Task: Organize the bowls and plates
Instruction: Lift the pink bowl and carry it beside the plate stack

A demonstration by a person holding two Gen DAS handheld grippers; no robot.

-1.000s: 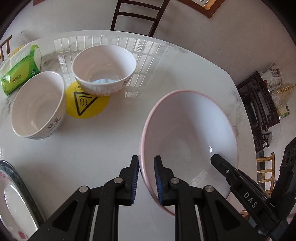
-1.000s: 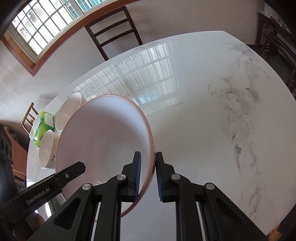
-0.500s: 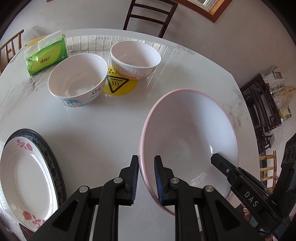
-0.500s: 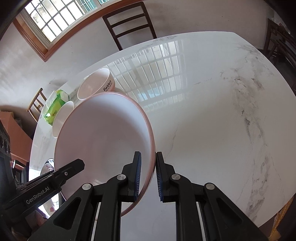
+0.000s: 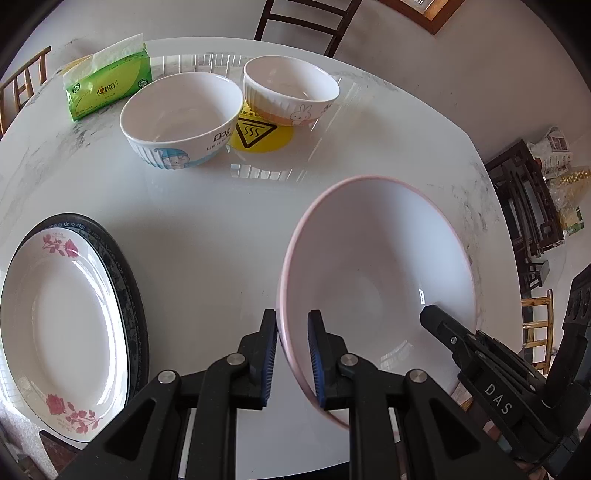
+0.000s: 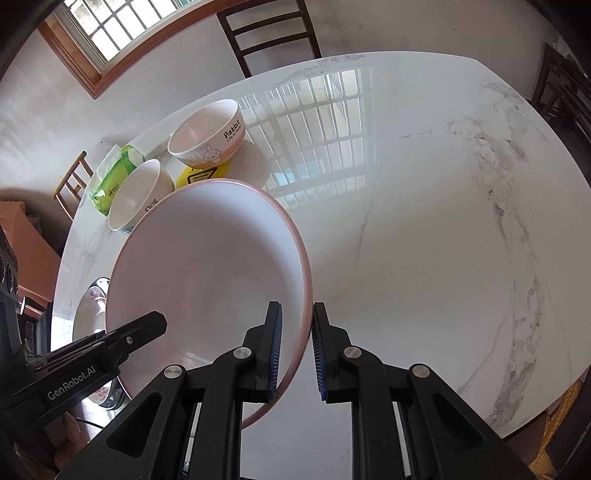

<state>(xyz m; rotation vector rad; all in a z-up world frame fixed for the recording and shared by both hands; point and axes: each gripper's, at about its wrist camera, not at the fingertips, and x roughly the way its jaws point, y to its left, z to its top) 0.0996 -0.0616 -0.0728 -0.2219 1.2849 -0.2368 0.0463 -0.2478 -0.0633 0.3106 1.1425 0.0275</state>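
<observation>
A large white bowl with a pink rim (image 5: 373, 273) hangs above the white marble table (image 5: 207, 221). My left gripper (image 5: 291, 354) is shut on its near left rim. My right gripper (image 6: 297, 350) is shut on its opposite rim; the bowl also shows in the right wrist view (image 6: 207, 273). A white plate with red roses (image 5: 59, 336) lies stacked on a dark-rimmed plate (image 5: 127, 280) at the left. A white bowl with a blue cartoon (image 5: 181, 118) and a rabbit bowl (image 5: 291, 92) stand at the back.
A yellow warning coaster (image 5: 258, 136) lies under the rabbit bowl. A green tissue pack (image 5: 107, 88) sits at the back left. A dark chair (image 6: 273, 33) stands behind the table. The table's edge runs close below the grippers.
Both grippers have drawn back toward the near edge with the pink-rimmed bowl. The two small bowls now look farther away, and the stacked plates have come into the left wrist view.
</observation>
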